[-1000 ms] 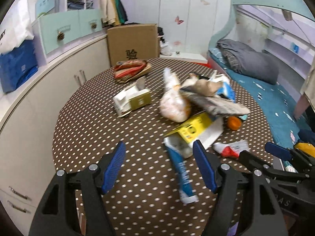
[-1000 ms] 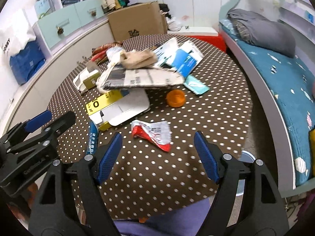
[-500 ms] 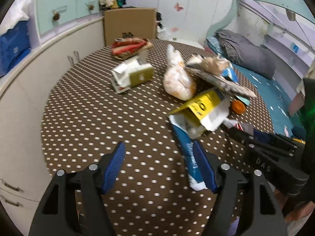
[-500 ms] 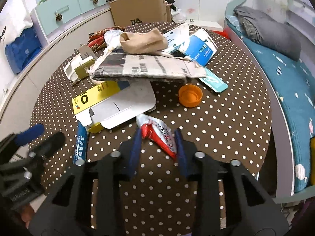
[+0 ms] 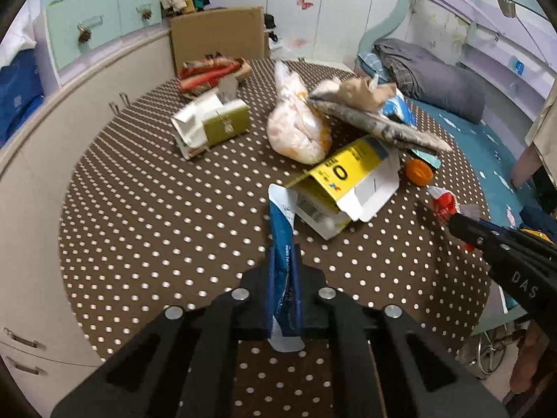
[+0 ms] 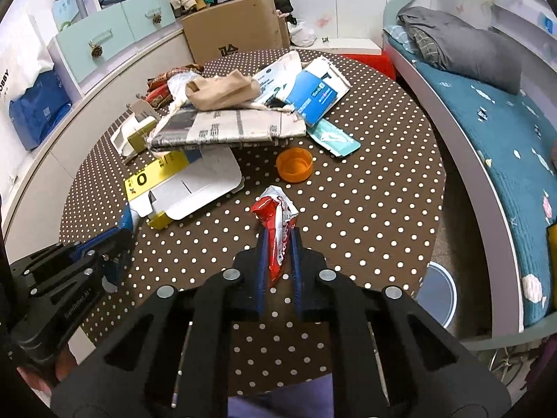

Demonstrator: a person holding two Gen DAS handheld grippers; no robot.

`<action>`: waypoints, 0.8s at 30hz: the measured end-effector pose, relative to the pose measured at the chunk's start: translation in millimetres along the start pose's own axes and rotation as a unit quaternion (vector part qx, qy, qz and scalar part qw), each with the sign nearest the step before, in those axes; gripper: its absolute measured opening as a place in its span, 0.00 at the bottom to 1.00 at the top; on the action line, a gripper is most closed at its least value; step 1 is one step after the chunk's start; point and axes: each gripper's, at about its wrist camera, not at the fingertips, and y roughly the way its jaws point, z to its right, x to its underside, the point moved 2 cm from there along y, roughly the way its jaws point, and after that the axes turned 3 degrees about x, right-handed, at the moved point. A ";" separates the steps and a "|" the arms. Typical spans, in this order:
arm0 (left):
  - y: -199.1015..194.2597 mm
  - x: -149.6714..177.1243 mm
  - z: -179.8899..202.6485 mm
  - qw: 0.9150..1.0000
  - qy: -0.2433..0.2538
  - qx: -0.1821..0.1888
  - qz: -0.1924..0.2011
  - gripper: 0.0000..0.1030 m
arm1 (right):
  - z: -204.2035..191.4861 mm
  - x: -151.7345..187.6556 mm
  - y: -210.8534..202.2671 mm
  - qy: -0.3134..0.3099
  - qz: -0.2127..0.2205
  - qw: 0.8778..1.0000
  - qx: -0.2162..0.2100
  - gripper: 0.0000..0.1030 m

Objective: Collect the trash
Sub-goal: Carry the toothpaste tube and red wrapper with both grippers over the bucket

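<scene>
On the brown dotted round table (image 5: 156, 209) lies a blue-and-white tube pack (image 5: 281, 223). My left gripper (image 5: 283, 254) has its jaws closing on the pack's near end, and the pads press on it. My right gripper (image 6: 278, 240) is closing its jaws on a red-and-white wrapper (image 6: 275, 212), which is pinched between the blue pads. In the left wrist view the right gripper (image 5: 452, 221) comes in from the right with the red wrapper (image 5: 442, 202) at its tip. In the right wrist view the left gripper (image 6: 118, 240) is at the lower left.
Behind both held pieces lie a flattened yellow-and-white carton (image 5: 348, 181), an orange cap (image 6: 294, 165), a filled plastic bag (image 5: 296, 129), a folded newspaper (image 6: 226, 129) under more packaging, and an olive box (image 5: 222, 125). A bed (image 6: 504, 146) runs along the right and cabinets (image 5: 41, 160) along the left.
Both grippers went from wide open to closed. The left one came down over the blue tube pack and clamped it. The right one moved forward and clamped the red wrapper.
</scene>
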 end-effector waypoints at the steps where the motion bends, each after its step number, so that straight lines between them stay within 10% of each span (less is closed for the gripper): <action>1: -3.5 -0.2 -1.1 1.000 -0.001 0.000 0.004 0.08 | 0.2 -0.2 -1.1 0.001 0.001 1.000 0.000 0.12; 24: -44.6 -23.7 64.6 0.996 0.057 0.028 0.064 0.07 | 52.0 2.0 -59.6 0.051 0.063 0.997 0.014 0.12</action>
